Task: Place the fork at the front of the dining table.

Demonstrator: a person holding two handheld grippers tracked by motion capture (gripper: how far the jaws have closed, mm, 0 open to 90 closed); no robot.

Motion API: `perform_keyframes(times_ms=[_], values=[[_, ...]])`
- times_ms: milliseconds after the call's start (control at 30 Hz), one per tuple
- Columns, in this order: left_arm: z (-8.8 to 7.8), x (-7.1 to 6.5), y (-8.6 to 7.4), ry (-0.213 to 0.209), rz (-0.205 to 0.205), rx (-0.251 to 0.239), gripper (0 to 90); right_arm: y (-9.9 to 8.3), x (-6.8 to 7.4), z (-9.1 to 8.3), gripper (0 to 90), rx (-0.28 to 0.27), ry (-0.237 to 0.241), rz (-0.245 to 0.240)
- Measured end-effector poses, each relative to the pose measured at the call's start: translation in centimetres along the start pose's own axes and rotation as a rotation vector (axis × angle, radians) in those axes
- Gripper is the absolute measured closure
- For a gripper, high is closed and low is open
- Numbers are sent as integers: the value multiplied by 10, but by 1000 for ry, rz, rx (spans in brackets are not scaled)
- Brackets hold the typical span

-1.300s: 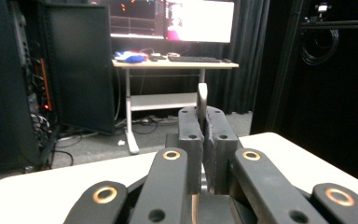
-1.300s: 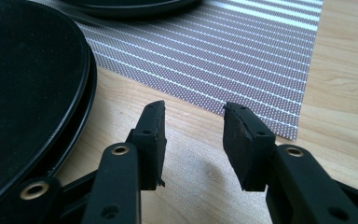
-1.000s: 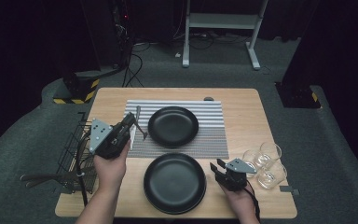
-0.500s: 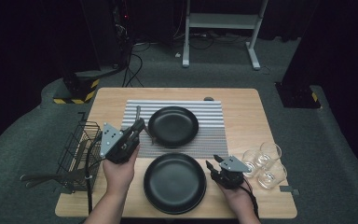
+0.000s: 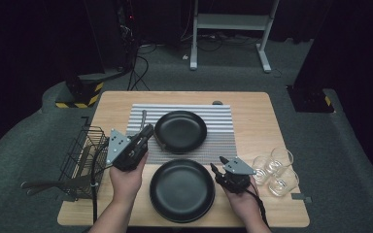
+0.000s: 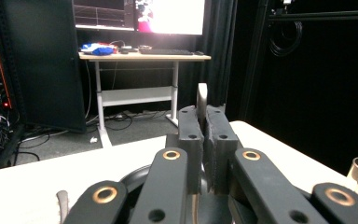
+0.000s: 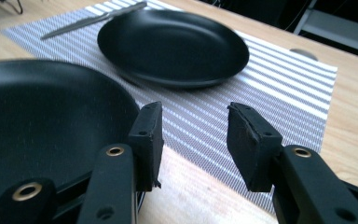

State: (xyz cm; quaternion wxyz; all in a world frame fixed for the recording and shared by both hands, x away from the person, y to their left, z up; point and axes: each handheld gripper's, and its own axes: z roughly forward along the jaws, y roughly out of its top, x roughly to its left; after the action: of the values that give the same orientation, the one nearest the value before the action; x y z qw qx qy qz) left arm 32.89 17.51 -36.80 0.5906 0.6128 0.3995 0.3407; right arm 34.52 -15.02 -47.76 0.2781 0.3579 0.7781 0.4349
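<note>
Table [image 5: 257,121] w/ striped mat [image 5: 223,138]; near plate [image 5: 182,190] at front edge, far plate [image 5: 180,131] on mat. Right gripper [image 5: 218,167] beside near plate, jaws just been opening, nothing between. Left gripper [image 5: 147,130] clenched on knife [image 6: 201,99] over mat's left

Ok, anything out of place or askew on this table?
The wire basket hangs over the table's left edge, with utensil handles poking out past it. The nearer black plate sits mostly off the striped placemat. Nothing looks spilled or broken.
</note>
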Motion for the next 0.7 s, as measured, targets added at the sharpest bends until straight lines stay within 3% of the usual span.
perform_keyframes(times_ms=[233,367,433,700], values=[[4,-5,-2,-9,-1,3,868,14,5,-2,595,-41,-2,7],[6,-9,-3,-14,4,6,868,22,10,-2,592,-60,13,4],[7,-9,-4,-14,5,7,868,25,11,-1,590,-74,43,8],[9,-14,-3,-26,-2,4,868,37,15,2,529,-95,58,22]])
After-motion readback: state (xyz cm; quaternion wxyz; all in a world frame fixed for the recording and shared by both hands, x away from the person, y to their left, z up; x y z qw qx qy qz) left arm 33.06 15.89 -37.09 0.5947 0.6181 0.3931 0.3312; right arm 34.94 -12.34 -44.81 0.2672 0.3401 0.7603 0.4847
